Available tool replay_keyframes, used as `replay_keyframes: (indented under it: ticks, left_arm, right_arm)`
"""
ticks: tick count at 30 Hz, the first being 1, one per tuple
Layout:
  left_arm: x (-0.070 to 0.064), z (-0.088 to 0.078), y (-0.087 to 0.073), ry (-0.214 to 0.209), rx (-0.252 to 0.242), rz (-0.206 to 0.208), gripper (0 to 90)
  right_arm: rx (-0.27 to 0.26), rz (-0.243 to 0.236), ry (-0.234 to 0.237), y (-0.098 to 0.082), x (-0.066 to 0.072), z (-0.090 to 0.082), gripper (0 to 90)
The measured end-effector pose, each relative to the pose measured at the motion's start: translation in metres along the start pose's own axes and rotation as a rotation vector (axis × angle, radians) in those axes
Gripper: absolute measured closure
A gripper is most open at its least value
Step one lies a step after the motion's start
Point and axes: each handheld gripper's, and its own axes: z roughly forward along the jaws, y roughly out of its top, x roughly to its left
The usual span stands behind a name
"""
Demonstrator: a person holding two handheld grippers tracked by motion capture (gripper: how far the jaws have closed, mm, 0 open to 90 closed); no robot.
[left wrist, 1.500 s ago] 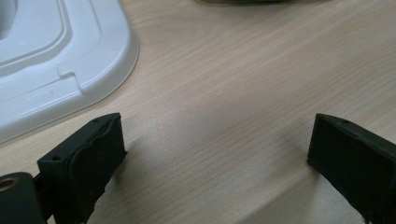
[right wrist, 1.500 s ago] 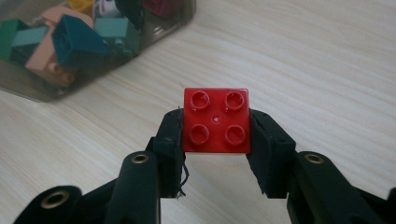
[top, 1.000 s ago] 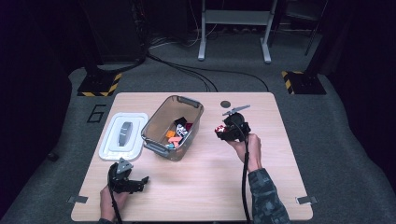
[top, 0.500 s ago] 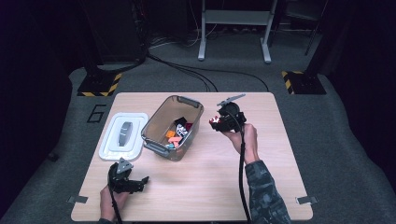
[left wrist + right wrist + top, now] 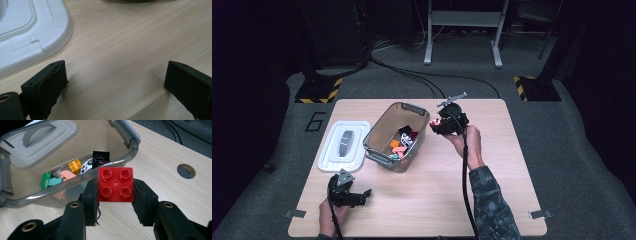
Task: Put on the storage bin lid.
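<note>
My right gripper [image 5: 115,195] is shut on a red four-stud brick [image 5: 115,184], its pads pressed on the brick's two sides. In the high view the right gripper [image 5: 438,124] hangs above the table just right of the clear grey bin [image 5: 382,131], with the red brick [image 5: 437,121] at its tip. The bin [image 5: 50,192] holds several bricks: orange, green, black, pink and a white printed one. Near the table's front left corner my left gripper [image 5: 362,195] rests low on the wood, open with nothing between its fingers [image 5: 47,85].
The bin's white lid [image 5: 343,145] lies flat to the left of the bin, close to the left gripper [image 5: 116,82]. A round hole [image 5: 186,170] is cut in the tabletop beyond the right gripper. Bare wood stretches across the right and front of the table [image 5: 512,170].
My right gripper has risen and moved left toward the bin's right rim, carrying the red brick. The left gripper has stayed where it was.
</note>
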Motion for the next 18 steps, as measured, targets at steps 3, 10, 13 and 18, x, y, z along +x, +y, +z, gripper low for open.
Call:
replay_keyframes:
  ticks: [3, 10, 13, 18]
  left_arm:
    - [0.0, 0.0, 0.0, 0.0, 0.0, 0.0, 4.2]
    - [-0.001, 0.0, 0.0, -0.003, -0.001, -0.008, 4.2]
    - [-0.001, 0.0, 0.0, -0.002, -0.001, -0.008, 4.2]
    - [0.0, 0.0, 0.0, -0.004, 0.008, 0.002, 4.2]
  right_arm:
    - [0.001, -0.009, 0.01, 0.006, 0.002, 0.001, 58.6]
    - [0.011, -0.059, 0.026, 0.018, 0.013, 0.011, 58.6]
    - [0.01, -0.075, 0.04, 0.023, 0.018, 0.015, 58.6]
    - [0.023, -0.094, 0.056, 0.032, 0.028, 0.024, 58.6]
